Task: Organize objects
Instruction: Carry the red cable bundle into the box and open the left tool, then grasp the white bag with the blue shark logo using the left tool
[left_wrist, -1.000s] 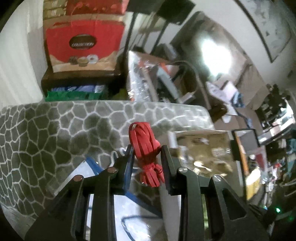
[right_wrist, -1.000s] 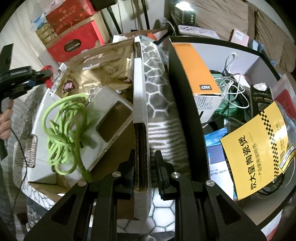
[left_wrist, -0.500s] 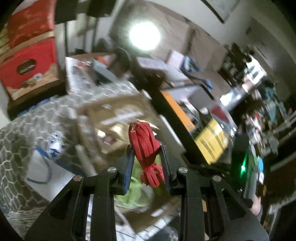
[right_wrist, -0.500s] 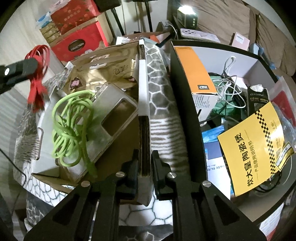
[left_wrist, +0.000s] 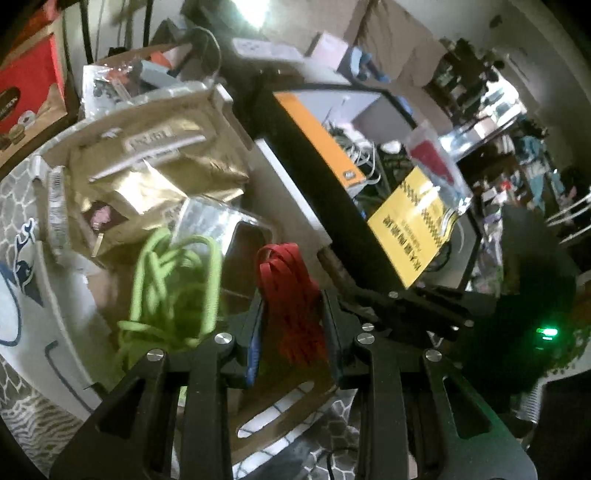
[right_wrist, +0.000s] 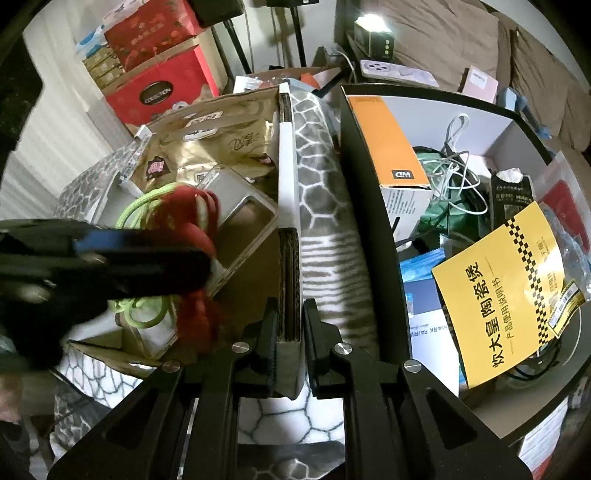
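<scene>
My left gripper (left_wrist: 291, 314) is shut on a bundled red cable (left_wrist: 286, 280) and holds it over the open cardboard box (left_wrist: 291, 192). In the right wrist view the left gripper (right_wrist: 207, 258) and the red cable (right_wrist: 195, 218) hang above the box's contents. Inside the box lie a coiled green cable (left_wrist: 173, 280), a clear plastic tray (right_wrist: 240, 206) and gold foil packets (left_wrist: 155, 166). My right gripper (right_wrist: 290, 328) is shut on the box's near side wall (right_wrist: 287, 206).
A black bin (right_wrist: 362, 206) to the right holds an orange box (right_wrist: 384, 136), white cables (right_wrist: 454, 166) and a yellow leaflet (right_wrist: 498, 291). Red cartons (right_wrist: 159, 88) stand behind. A patterned grey cloth (right_wrist: 321, 206) covers the surface.
My left gripper has swung right with the red cable, from over the cloth to above the cardboard box. My right gripper has kept its hold on the box wall.
</scene>
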